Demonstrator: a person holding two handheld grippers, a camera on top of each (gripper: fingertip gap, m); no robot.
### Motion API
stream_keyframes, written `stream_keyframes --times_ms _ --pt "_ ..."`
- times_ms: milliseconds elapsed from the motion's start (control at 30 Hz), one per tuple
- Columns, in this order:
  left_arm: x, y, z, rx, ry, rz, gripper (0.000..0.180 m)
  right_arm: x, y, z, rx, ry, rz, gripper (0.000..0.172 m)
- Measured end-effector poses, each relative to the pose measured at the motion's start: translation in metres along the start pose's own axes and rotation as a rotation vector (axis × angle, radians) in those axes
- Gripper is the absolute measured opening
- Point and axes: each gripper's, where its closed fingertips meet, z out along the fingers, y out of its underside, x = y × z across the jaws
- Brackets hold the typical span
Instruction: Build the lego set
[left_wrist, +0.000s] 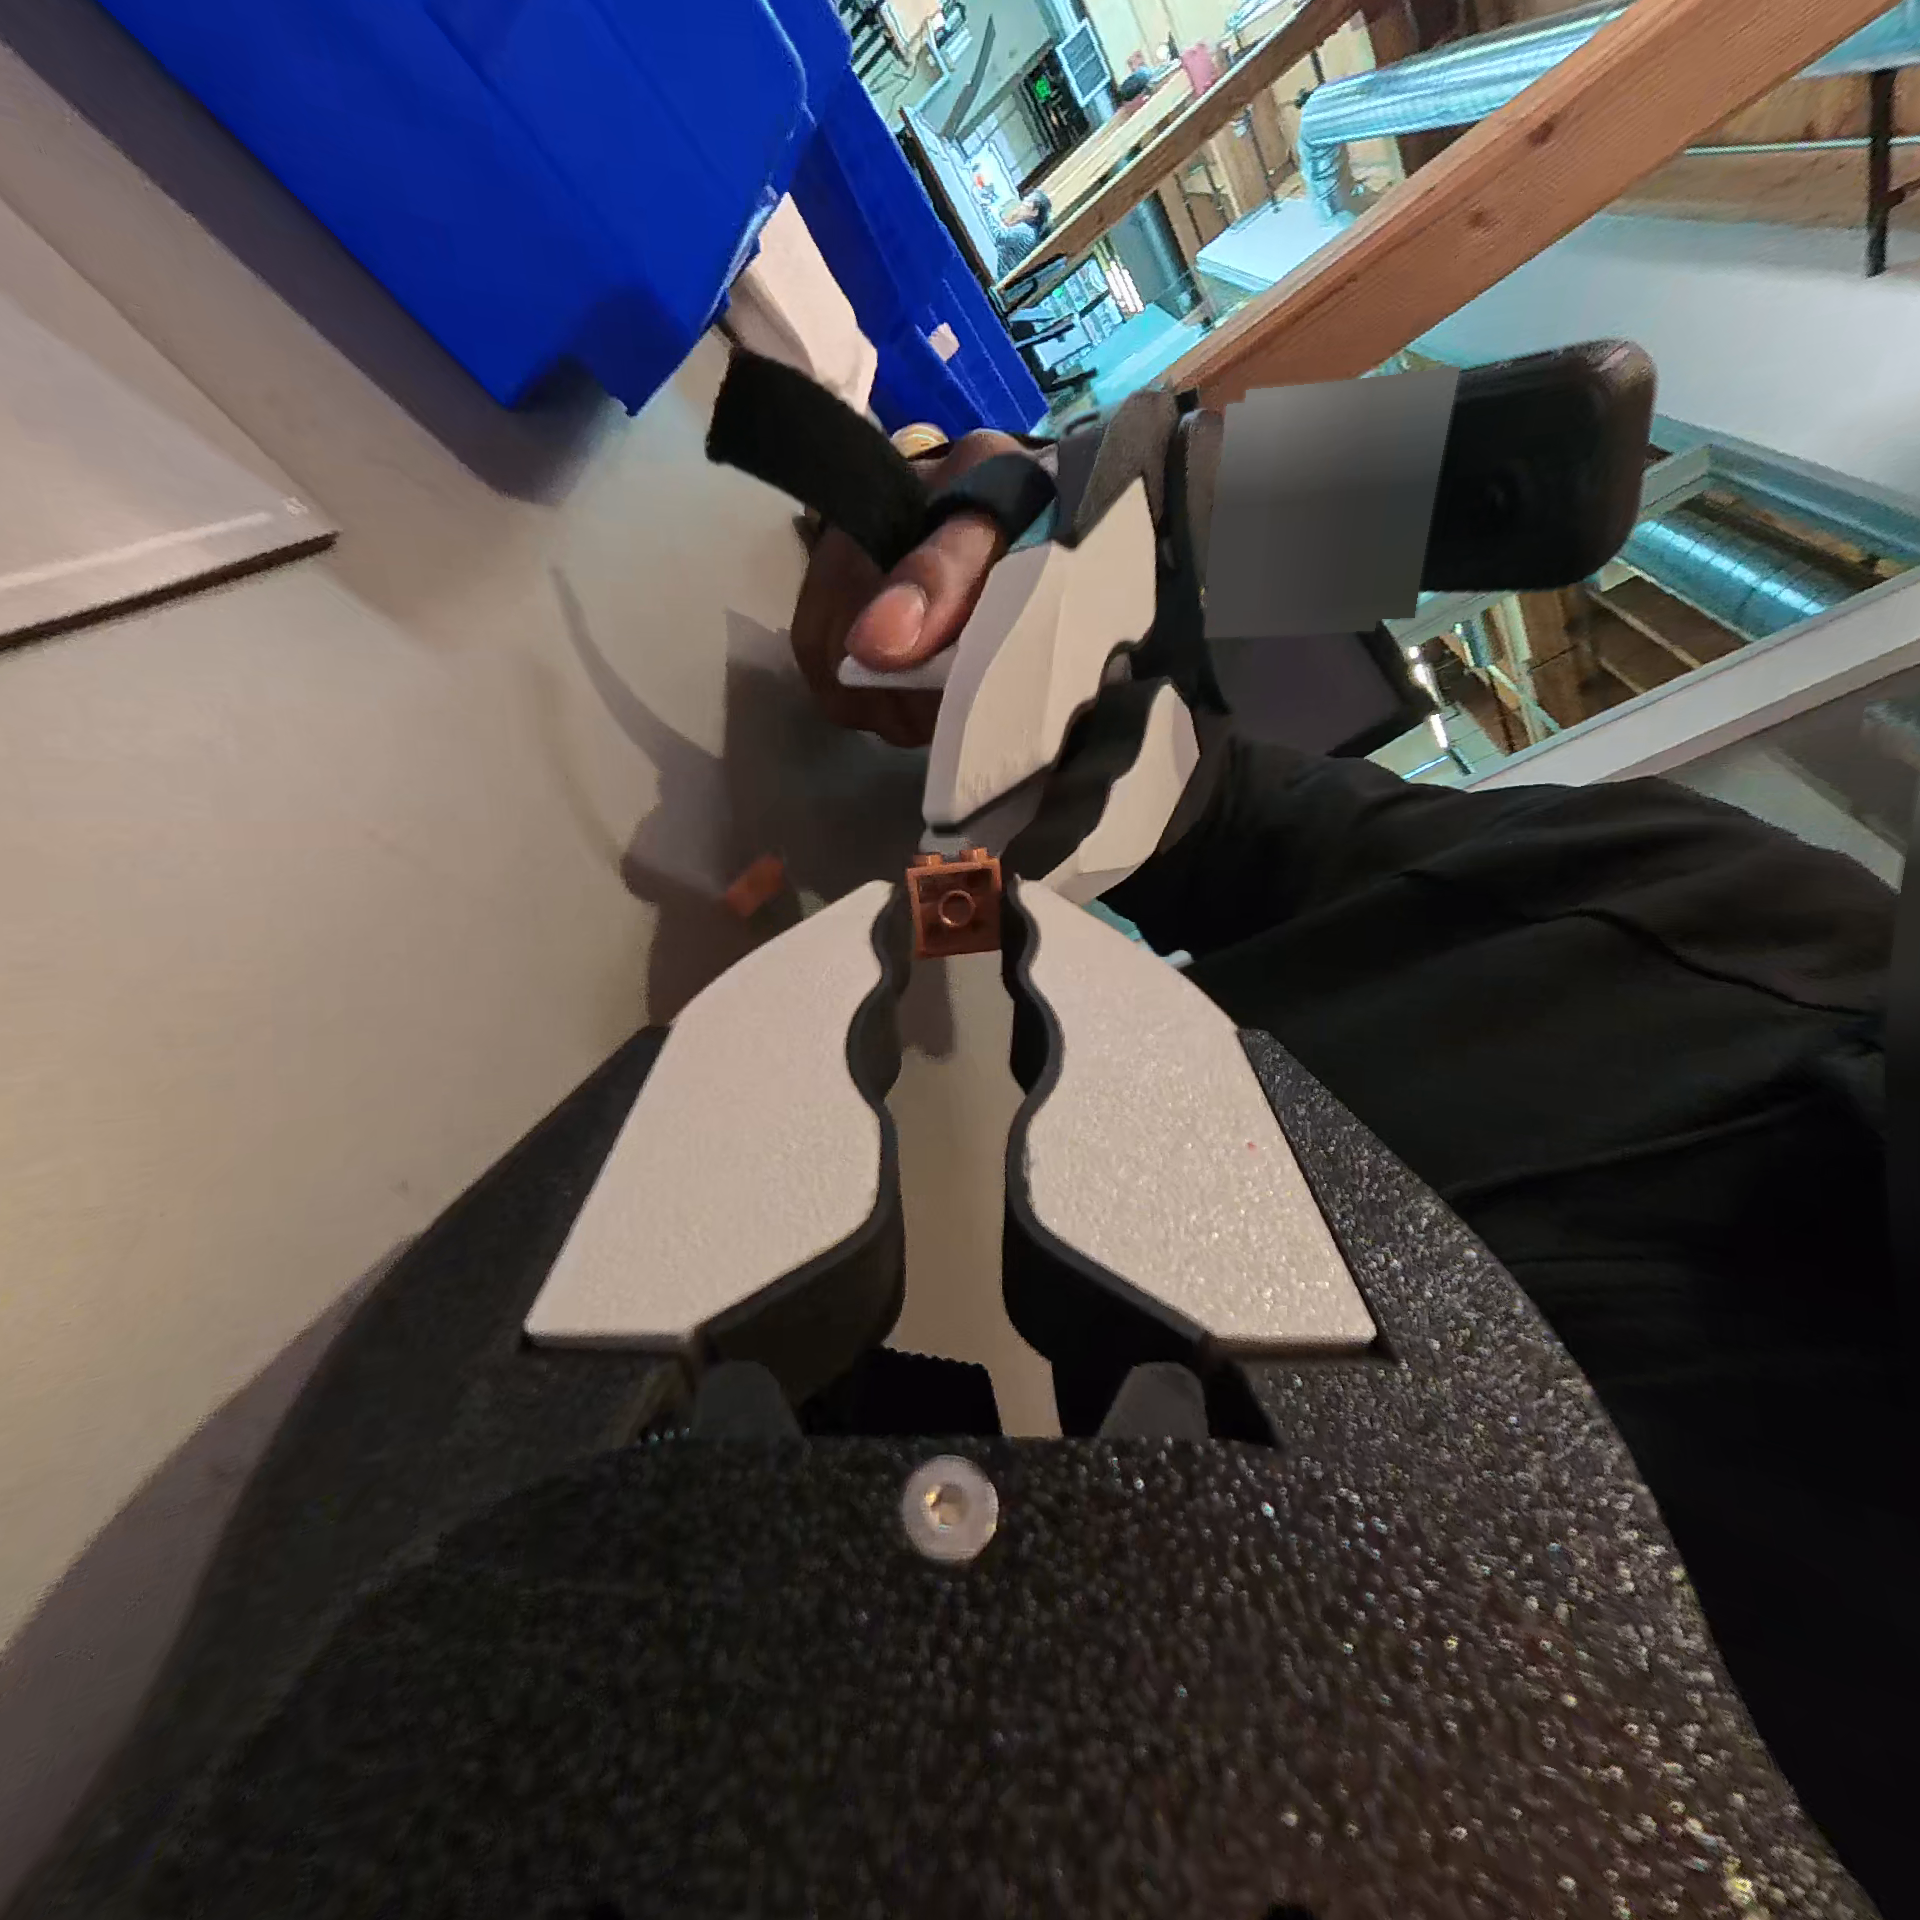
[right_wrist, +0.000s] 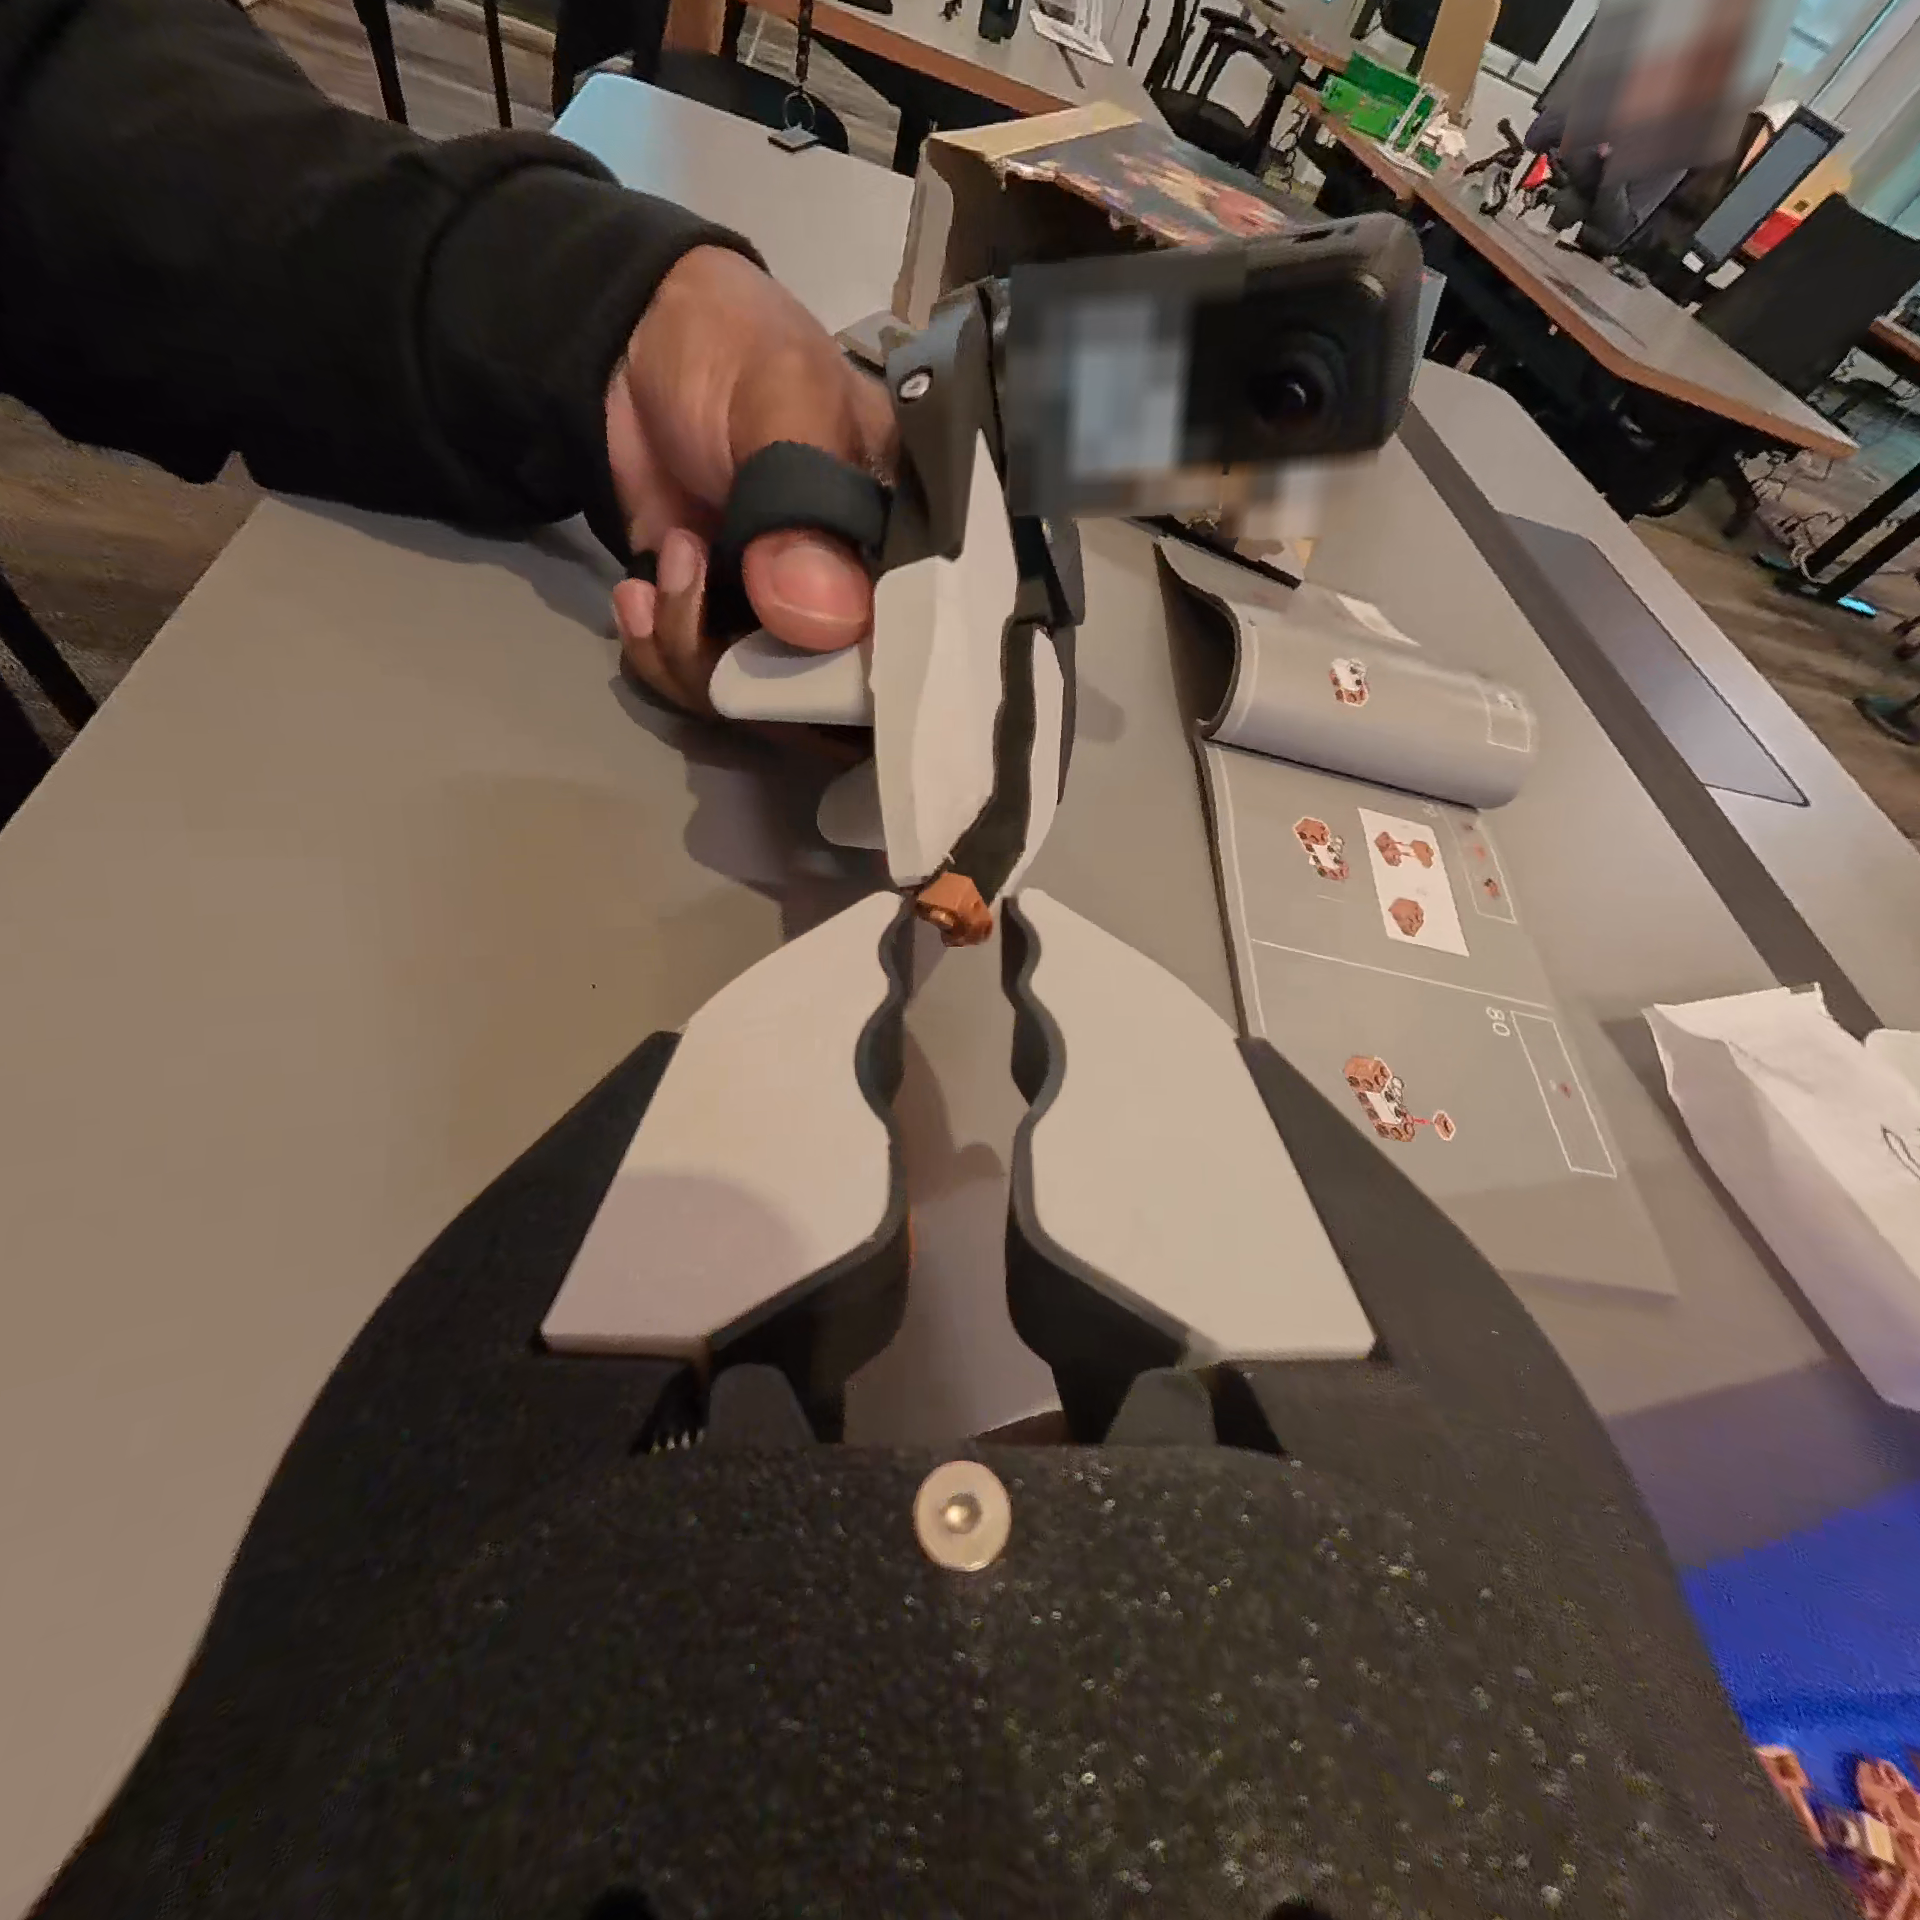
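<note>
Above the worktop (right_wrist: 312, 831), your left tongs (left_wrist: 954, 902) are clamped on a small brown brick (left_wrist: 952, 925). Your right tongs (right_wrist: 958, 920) stand narrowly apart around it, with a gap showing at 3 o'clock. Squeeze off-centre and the brick could twist free and drop. It sits right at both tips.

The open grey booklet (right_wrist: 1382, 935) bears small printed numerals.

Grippers: two, the left gripper (left_wrist: 953, 920) and the right gripper (right_wrist: 961, 920) tip to tip with it.
Brown bricks: two, one brick (left_wrist: 953, 914) in the left gripper, a second brick (left_wrist: 753, 885) lying beside it.
Blue bins (left_wrist: 468, 177): two, beyond the left gripper.
Open booklet (right_wrist: 1403, 935): one.
</note>
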Motion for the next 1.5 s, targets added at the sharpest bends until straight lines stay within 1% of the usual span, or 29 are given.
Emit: stream_keyframes --times_ms 33,200,267,333,367,400,500,533,567,633,733,767,833,933,967,1100,1233,1300,1333,1400,1500 --pt "0.001 0.000 -0.001 0.003 0.011 -0.007 0.016 -0.001 0.000 0.002 -0.005 -0.001 -0.007 0.012" --pt "0.003 0.003 -0.006 -0.008 0.033 -0.012 0.017 -0.004 -0.002 0.006 -0.002 -0.036 0.012 0.010" --pt "0.007 0.005 -0.010 -0.019 0.044 0.043 0.019 -0.005 -0.003 0.004 -0.011 -0.056 0.034 0.010" --pt "0.005 0.003 -0.021 -0.018 -0.005 0.154 0.021 -0.002 0.000 0.001 -0.047 -0.050 0.046 0.010" --pt "0.001 0.000 -0.029 -0.010 -0.061 0.225 0.024 -0.001 0.002 0.000 -0.065 -0.043 0.047 0.010" --pt "-0.009 -0.003 -0.039 -0.011 -0.155 0.301 0.025 0.000 0.004 -0.002 -0.077 -0.038 0.050 0.010" --pt "-0.061 -0.012 -0.085 -0.094 -0.613 0.526 0.025 0.003 0.005 -0.008 -0.077 -0.024 0.086 0.010" --pt "-0.073 -0.014 -0.097 -0.135 -0.729 0.577 0.025 0.004 0.006 -0.008 -0.077 -0.021 0.104 0.010" --pt "-0.079 -0.015 -0.102 -0.177 -0.797 0.613 0.026 0.005 0.007 -0.008 -0.080 -0.019 0.117 0.010" --pt "-0.083 -0.018 -0.096 -0.247 -0.842 0.646 0.028 0.005 0.009 -0.006 -0.097 -0.017 0.128 0.010" --pt "-0.096 -0.030 -0.084 -0.363 -0.914 0.623 0.028 0.005 0.011 -0.003 -0.124 -0.018 0.131 0.010" --pt "-0.102 -0.035 -0.081 -0.403 -0.927 0.596 0.028 0.004 0.011 -0.002 -0.129 -0.021 0.130 0.010" --pt "-0.111 -0.044 -0.076 -0.482 -0.937 0.571 0.019 0.003 0.013 -0.002 -0.138 -0.023 0.121 0.010" --pt "-0.123 -0.047 -0.073 -0.632 -0.970 0.614 0.025 0.003 0.014 -0.006 -0.146 -0.020 0.111 0.010" --pt "-0.126 -0.048 -0.070 -0.658 -0.981 0.640 0.028 0.004 0.015 -0.008 -0.142 -0.017 0.113 0.010" --pt "-0.130 -0.057 -0.056 -0.653 -1.005 0.712 0.023 0.008 0.015 -0.014 -0.122 -0.021 0.141 0.010" --pt "-0.134 -0.062 -0.044 -0.634 -1.006 0.717 0.010 0.008 0.019 -0.017 -0.129 -0.021 0.165 0.010" --pt "-0.135 -0.065 -0.041 -0.616 -1.011 0.713 0.010 0.008 0.021 -0.018 -0.138 -0.019 0.173 0.010" --pt "-0.135 -0.066 -0.040 -0.606 -1.015 0.708 0.012 0.007 0.020 -0.018 -0.139 -0.020 0.176 0.010" --pt "-0.135 -0.071 -0.041 -0.558 -1.026 0.701 0.031 0.006 0.018 -0.018 -0.141 -0.025 0.187 0.010" --pt "-0.122 -0.074 -0.037 -0.430 -0.968 0.730 0.036 0.005 0.017 -0.014 -0.159 -0.038 0.218 0.010"
